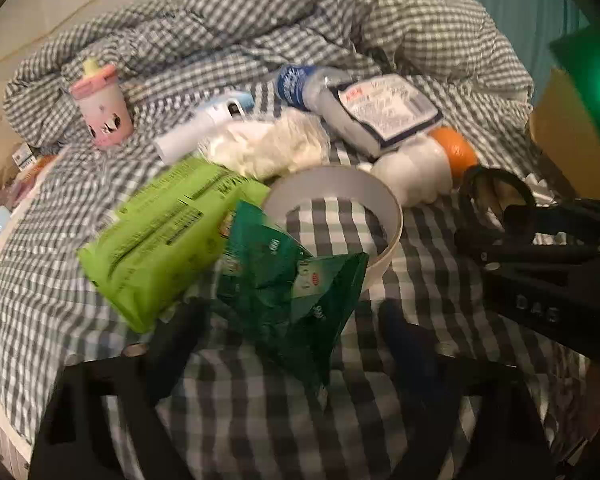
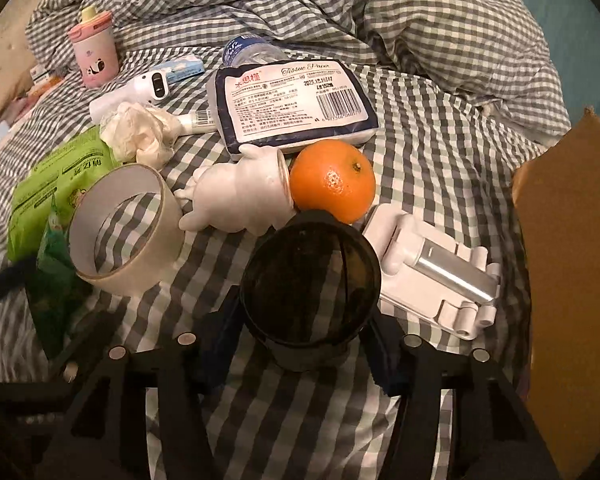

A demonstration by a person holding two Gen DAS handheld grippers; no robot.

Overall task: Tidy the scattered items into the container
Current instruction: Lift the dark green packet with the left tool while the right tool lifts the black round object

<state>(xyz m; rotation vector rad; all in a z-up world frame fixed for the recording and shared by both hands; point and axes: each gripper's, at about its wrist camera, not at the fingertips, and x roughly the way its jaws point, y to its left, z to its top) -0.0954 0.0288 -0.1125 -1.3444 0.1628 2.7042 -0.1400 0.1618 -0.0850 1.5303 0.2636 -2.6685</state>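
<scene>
The left gripper [image 1: 288, 320] pointed steeply down at the bed [image 1: 440, 240]; its two dark fingers stood on either side of a dark green snack packet [image 1: 288, 276], and its jaws stood part open, but the blur hid whether the pads pressed on the packet; the packet overlapped a lime green wipes pack [image 1: 160, 236] and the rim of a roll of tape [image 1: 340, 208].

The right gripper [image 2: 304, 332] also tilted steeply downward; a dark round cup [image 2: 310, 280] sat between its fingers at roughly half span, and contact of the pads on its sides could not be made out; just beyond the cup lay an orange [image 2: 332, 180], a white figurine [image 2: 240, 196] and a tissue pack [image 2: 292, 100]; a white folding stand [image 2: 432, 272] lay just beside the cup to the right; the cardboard box [image 2: 572, 260] stood at the right edge of the bed, near that gripper.

In the left wrist view the right gripper showed at the right edge, low over the cup.
</scene>
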